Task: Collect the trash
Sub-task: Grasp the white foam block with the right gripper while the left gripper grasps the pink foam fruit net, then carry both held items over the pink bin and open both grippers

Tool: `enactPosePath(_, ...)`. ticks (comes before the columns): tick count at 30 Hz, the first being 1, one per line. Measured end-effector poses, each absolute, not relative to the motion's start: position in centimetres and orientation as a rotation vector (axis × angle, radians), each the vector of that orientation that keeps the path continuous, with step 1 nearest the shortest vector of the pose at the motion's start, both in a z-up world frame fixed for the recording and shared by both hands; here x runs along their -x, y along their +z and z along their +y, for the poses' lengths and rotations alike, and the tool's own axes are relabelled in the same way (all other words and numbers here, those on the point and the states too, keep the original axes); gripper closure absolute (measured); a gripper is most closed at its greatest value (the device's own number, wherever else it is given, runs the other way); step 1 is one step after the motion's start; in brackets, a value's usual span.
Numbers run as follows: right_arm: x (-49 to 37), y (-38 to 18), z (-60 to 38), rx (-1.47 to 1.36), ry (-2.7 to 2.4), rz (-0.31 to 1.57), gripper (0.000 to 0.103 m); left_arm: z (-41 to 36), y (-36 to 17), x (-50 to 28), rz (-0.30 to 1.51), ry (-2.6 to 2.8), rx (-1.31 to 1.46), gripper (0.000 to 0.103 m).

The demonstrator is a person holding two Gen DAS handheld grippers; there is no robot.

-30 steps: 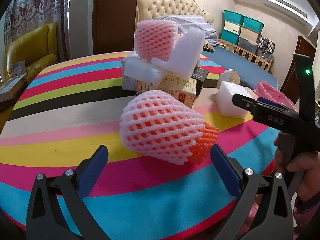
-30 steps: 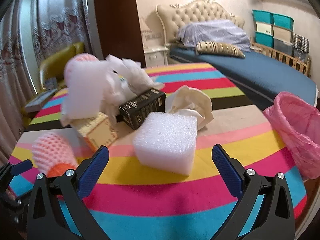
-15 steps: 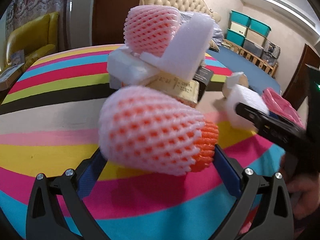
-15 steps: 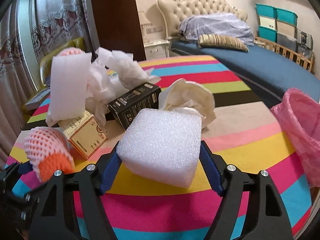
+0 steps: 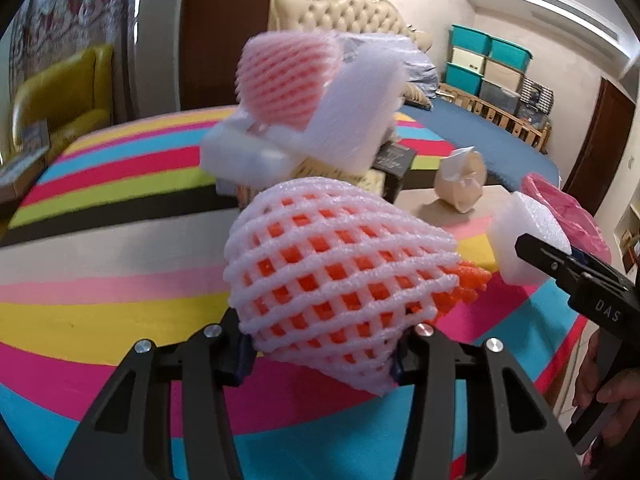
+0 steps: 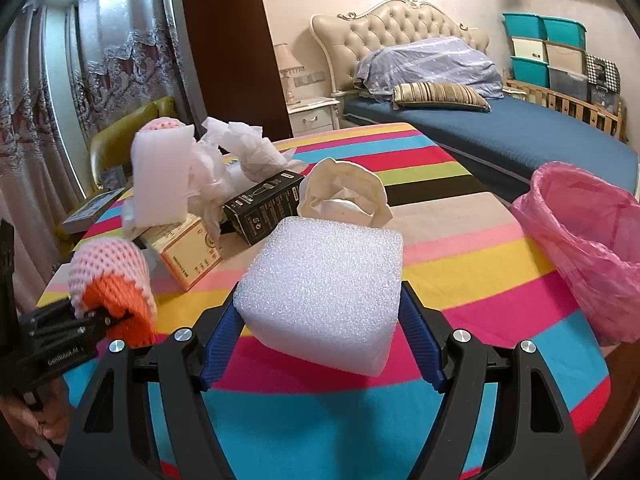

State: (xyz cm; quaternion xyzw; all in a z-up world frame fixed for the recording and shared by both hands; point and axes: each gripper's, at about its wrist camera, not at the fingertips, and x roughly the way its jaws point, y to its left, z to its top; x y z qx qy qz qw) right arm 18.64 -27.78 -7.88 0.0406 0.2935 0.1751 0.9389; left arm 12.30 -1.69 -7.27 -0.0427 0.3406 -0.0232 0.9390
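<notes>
My left hand-held gripper (image 5: 320,354) has just been closing and now grasps a foam fruit net (image 5: 336,276); my right hand-held gripper (image 6: 320,336) grasps a white foam block (image 6: 324,292), both just above the striped desk (image 6: 460,256). Pickup looks done. Next, I judge, carry both to the pink trash bag (image 6: 592,248) at the desk's right edge.

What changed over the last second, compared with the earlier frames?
Both grippers advanced and took hold. The left gripper has just been closing, and now pinches the foam fruit net. The right gripper closed on the white foam block half a second ago and keeps its grip. The trash pile, the crumpled paper cup and the pink bag stayed put.
</notes>
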Motion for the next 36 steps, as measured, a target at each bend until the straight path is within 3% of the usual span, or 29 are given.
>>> enactPosePath(15,-16.8,-4.7,-37.5,-0.125,0.167,0.443,0.032,-10.6,-4.0,-15.0,0.642,-0.281,-0.033,0.054)
enactPosePath(36,-21.1,-7.3,-52.5,-0.071,-0.116,0.421,0.031,-34.3,-1.9,-29.8,0.646,-0.627,-0.089,0.051)
